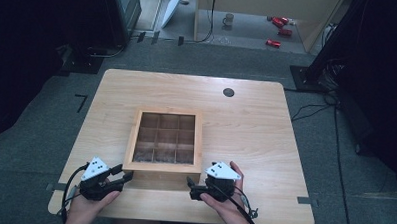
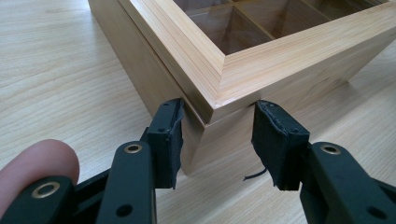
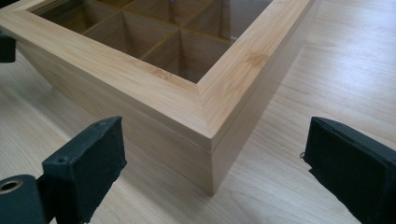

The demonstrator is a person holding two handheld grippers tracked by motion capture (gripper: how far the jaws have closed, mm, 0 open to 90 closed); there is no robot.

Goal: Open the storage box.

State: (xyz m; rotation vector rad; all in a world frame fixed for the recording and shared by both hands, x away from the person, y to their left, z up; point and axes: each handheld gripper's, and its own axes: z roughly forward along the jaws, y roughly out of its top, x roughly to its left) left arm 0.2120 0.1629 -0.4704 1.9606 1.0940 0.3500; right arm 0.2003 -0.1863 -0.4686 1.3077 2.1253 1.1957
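At the wooden box (image 2: pixel 261 70) corner, left hand-held gripper (image 2: pixel 217 140) straddles it, jaws spread.

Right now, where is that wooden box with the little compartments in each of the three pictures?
High view: the wooden box sits mid-table, just beyond both grippers.
Left gripper view: one near corner of the box pokes between the open jaws, top centre and right.
Right gripper view: the other near corner sits centre, between widely open jaws, apart from both.
Shared landmark: the dark seam under the box's lid frame, and the compartment dividers inside.
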